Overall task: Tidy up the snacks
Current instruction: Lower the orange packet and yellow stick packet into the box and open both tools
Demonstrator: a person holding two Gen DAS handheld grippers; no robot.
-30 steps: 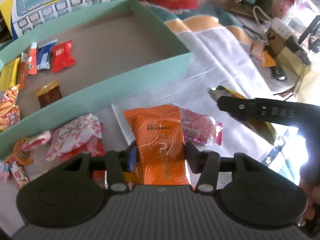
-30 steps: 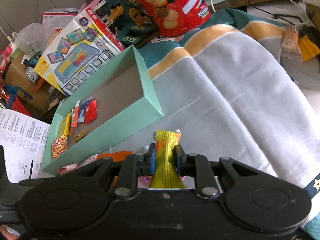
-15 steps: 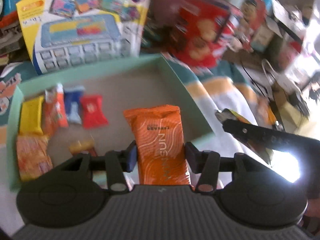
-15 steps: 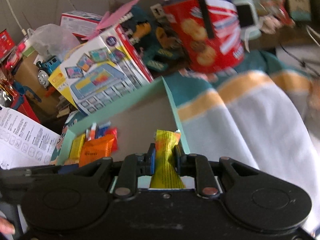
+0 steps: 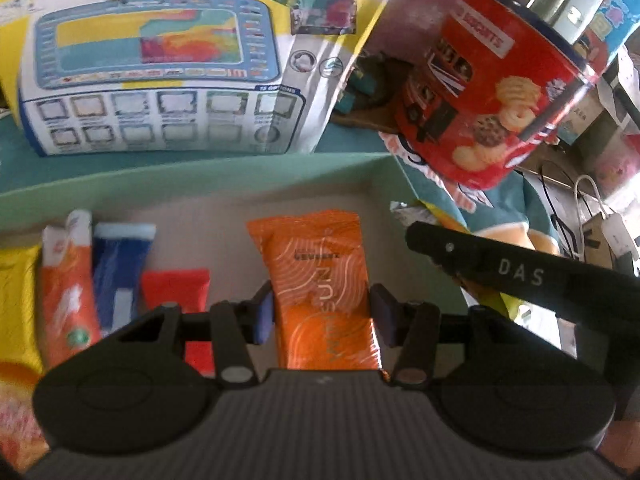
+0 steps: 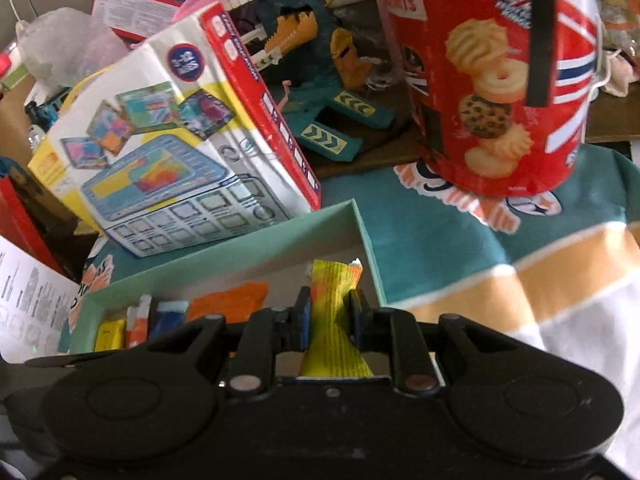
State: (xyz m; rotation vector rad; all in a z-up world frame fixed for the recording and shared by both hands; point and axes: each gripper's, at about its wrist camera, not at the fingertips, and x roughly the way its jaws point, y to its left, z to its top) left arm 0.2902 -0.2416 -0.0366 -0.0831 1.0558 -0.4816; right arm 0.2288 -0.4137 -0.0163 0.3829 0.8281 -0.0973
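My left gripper (image 5: 322,314) is shut on an orange snack packet (image 5: 320,276), held above the floor of a mint-green box (image 5: 224,178). Yellow, orange, blue and red packets (image 5: 120,268) lie in a row at the box's left. In the right wrist view my right gripper (image 6: 329,318) is shut on a twisted yellow-green wrapper (image 6: 334,304) over the box's right end (image 6: 352,216). The right gripper's black arm (image 5: 500,272) crosses the left wrist view just right of the orange packet (image 6: 228,304).
Behind the box stand a white toy carton (image 5: 160,76) and a red biscuit tin (image 5: 492,92). A teal toy (image 6: 320,120) lies between them. A teal, yellow and white cloth (image 6: 540,264) covers the surface to the right, with cables (image 5: 592,216) beyond.
Both grippers have carried their packets from the cloth in front of the box to over its interior. The loose snacks in front of the box have left view.
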